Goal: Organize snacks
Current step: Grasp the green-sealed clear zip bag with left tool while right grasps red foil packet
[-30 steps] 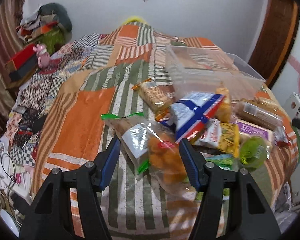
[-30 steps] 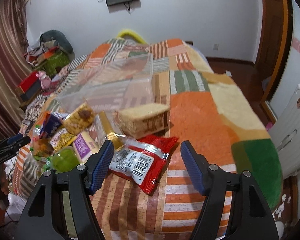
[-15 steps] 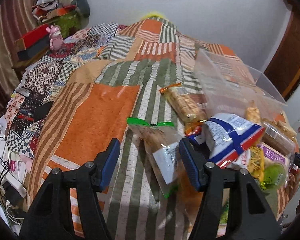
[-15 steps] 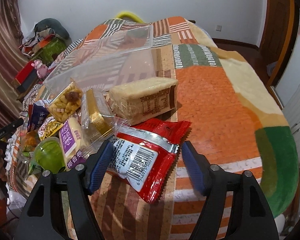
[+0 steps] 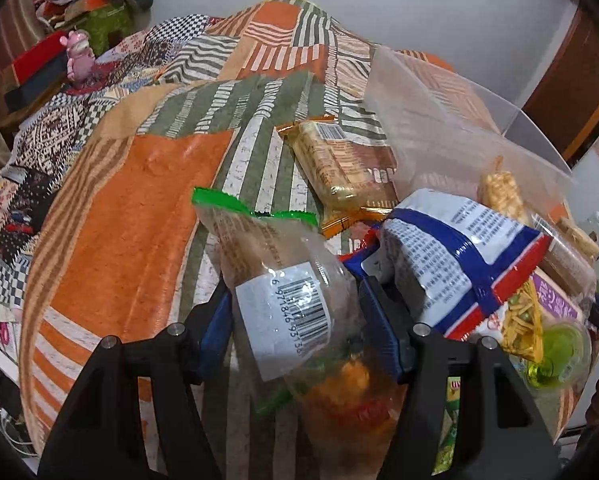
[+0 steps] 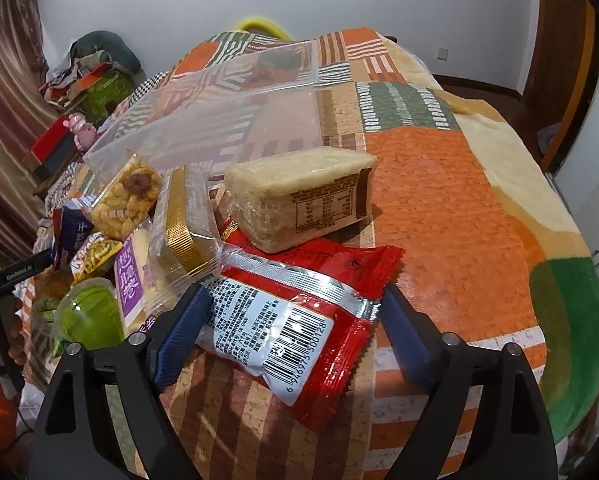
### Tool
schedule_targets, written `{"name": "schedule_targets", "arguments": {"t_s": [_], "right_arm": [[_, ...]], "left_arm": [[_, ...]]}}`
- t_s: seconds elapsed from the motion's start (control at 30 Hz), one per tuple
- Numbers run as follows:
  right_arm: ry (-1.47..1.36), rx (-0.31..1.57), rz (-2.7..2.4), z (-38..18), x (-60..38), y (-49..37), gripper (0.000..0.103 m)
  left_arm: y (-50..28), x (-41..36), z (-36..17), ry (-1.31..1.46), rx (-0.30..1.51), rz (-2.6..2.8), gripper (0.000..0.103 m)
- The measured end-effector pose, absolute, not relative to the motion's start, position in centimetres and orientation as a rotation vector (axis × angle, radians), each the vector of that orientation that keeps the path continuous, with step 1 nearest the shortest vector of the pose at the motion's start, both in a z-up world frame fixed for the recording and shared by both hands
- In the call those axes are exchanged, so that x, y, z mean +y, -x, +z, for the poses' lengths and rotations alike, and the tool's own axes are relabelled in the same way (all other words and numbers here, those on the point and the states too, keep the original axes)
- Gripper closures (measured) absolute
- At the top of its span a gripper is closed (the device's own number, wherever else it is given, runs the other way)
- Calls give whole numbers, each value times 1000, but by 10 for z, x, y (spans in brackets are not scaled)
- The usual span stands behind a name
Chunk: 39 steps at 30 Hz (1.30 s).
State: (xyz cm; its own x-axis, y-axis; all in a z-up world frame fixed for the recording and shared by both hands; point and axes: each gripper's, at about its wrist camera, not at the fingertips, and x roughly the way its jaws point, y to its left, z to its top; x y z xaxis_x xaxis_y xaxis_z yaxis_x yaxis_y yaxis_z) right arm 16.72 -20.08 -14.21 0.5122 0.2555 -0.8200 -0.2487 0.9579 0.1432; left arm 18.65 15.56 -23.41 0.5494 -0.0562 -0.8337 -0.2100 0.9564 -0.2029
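Patchwork bedspread (image 5: 139, 200); clear snack bag (image 5: 283, 300) hides left gripper (image 5: 295, 320) jaws' gap.

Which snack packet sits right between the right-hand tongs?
The red packet with the silver barcode panel; the pale cake block and gold-tray biscuits lie farther off.
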Motion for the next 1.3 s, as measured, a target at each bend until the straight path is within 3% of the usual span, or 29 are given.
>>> {"name": "schedule_targets", "arguments": {"t_s": [0.1, 0.23, 0.4, 0.5, 0.57, 0.73, 1.3], "right_arm": [[26, 993, 307, -144, -193, -169, 13], [86, 988, 303, -150, -180, -171, 0], [117, 976, 297, -153, -176, -173, 0], [122, 960, 288, -151, -179, -169, 13], [103, 956, 304, -149, -184, -168, 30], [23, 954, 328, -144, -197, -166, 48], [27, 883, 245, -116, -223, -142, 49]], "left_arm": [[-190, 155, -237, 304, 988, 101, 41], [-191, 152, -236, 269, 973, 107, 50], [-187, 154, -233, 260, 961, 107, 54], [-183, 155, -230, 258, 951, 112, 55], [-180, 155, -227, 254, 943, 116, 56], [-170, 155, -213, 240, 909, 122, 56], [-153, 144, -154, 206, 784, 114, 56]]}}
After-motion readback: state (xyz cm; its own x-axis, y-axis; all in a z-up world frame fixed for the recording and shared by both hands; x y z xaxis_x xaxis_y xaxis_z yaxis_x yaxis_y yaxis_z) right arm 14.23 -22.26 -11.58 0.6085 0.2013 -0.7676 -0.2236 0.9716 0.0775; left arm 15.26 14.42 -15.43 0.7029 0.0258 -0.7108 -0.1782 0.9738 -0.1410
